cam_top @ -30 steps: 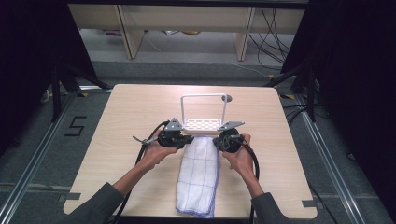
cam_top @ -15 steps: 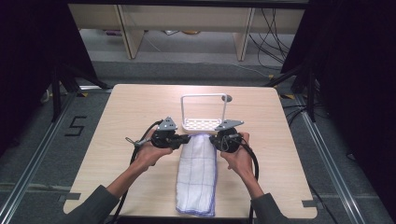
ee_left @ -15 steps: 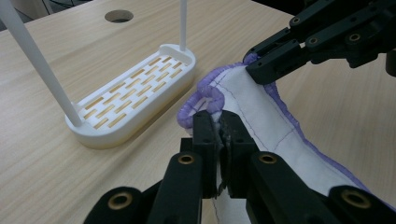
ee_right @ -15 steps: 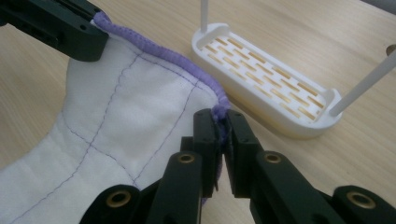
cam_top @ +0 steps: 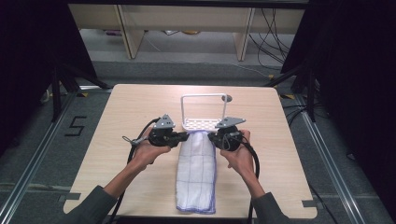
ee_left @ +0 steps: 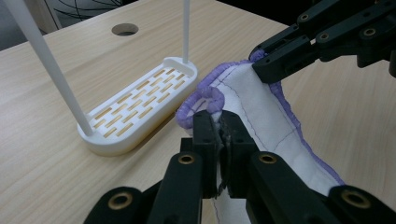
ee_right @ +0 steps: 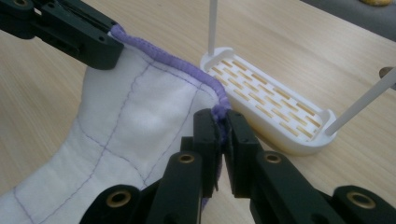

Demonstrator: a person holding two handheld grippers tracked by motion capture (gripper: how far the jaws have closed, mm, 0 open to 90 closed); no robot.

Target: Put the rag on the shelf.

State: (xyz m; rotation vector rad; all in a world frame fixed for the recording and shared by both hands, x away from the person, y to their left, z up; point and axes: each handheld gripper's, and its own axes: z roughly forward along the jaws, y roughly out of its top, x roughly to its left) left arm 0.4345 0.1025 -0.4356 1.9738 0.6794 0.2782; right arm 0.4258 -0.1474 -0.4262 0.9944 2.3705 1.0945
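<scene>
Nearest the person: towel [cam_top: 197,172], long axis running front to back on table [cam_top: 130,107]; far corners clamped, one each, in left gripper [cam_top: 184,137] and right gripper [cam_top: 211,137]; just beyond that raised edge, white rack [cam_top: 203,109], bar crosswise

Black claws [ee_left: 219,135], brass screws, grey sleeves [cam_top: 91,205]

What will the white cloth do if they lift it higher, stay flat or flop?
Probably flop: the cloth already sags between the left gripper and right gripper pinching its purple-edged corners. It looks thin and likely light. The rest would likely trail off the table and hang.
</scene>
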